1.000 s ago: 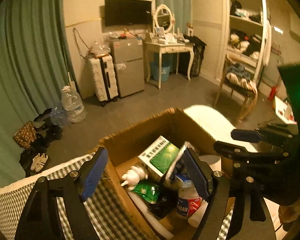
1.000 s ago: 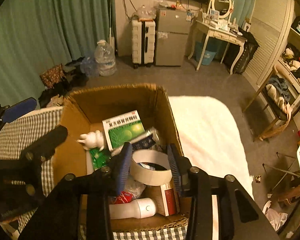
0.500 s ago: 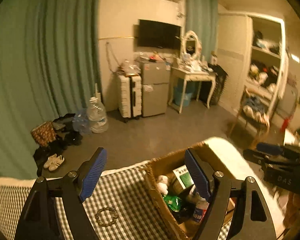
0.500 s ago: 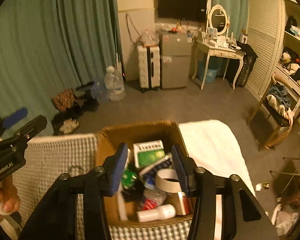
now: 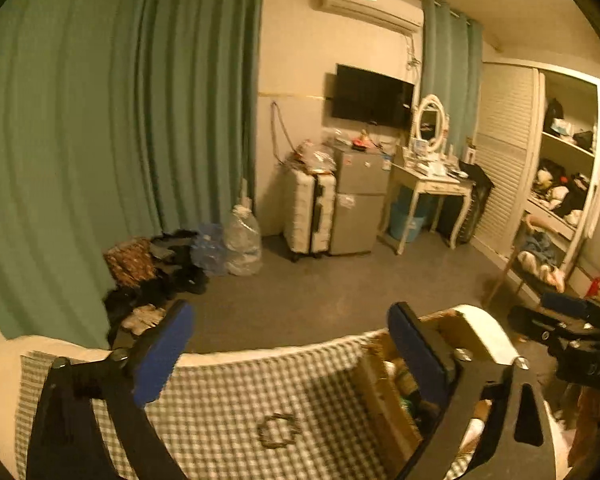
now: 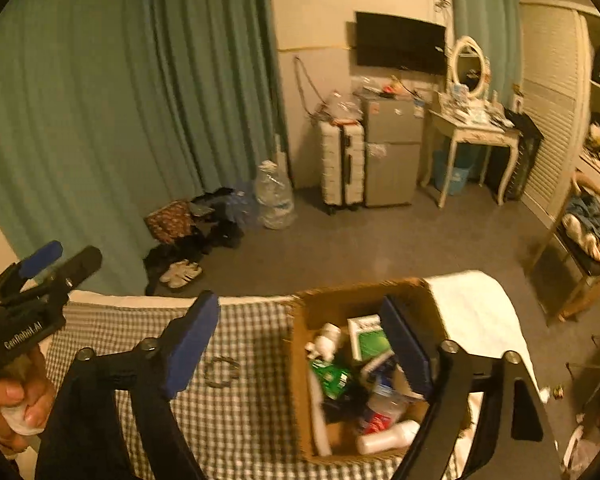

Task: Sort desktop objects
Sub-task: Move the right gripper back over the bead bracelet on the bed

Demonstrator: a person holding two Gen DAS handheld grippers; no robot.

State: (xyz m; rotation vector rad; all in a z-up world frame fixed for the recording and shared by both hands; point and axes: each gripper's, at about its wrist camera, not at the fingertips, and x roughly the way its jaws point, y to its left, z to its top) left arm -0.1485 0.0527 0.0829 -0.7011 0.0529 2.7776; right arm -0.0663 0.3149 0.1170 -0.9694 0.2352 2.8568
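Risen and drawn back since a second ago, both grippers — then low over the box, now well above the checked cloth, with far more of the room in view. Tape roll no longer between the right jaws; not picked out in the box now.

Left gripper [image 5: 290, 350]: jaws opening, spread wide, nothing between them. Below them, a bracelet [image 5: 278, 430] flat on the cloth [image 5: 220, 400], near the middle, well apart from the box [image 5: 384, 392] at the cloth's right edge.

Right gripper [image 6: 300, 342]: jaws opening too, released, nothing gripped. Seen past them — the box [image 6: 300, 360], open-topped, crowded with a green packet [image 6: 370, 340], a white figurine [image 6: 324, 340], a white bottle [image 6: 388, 436] lying at the near end, and other small things too blurred to name. Bracelet [image 6: 220, 372] just left of the box on the cloth. At far left, a hand [image 6: 14, 404] around the left gripper's handle.
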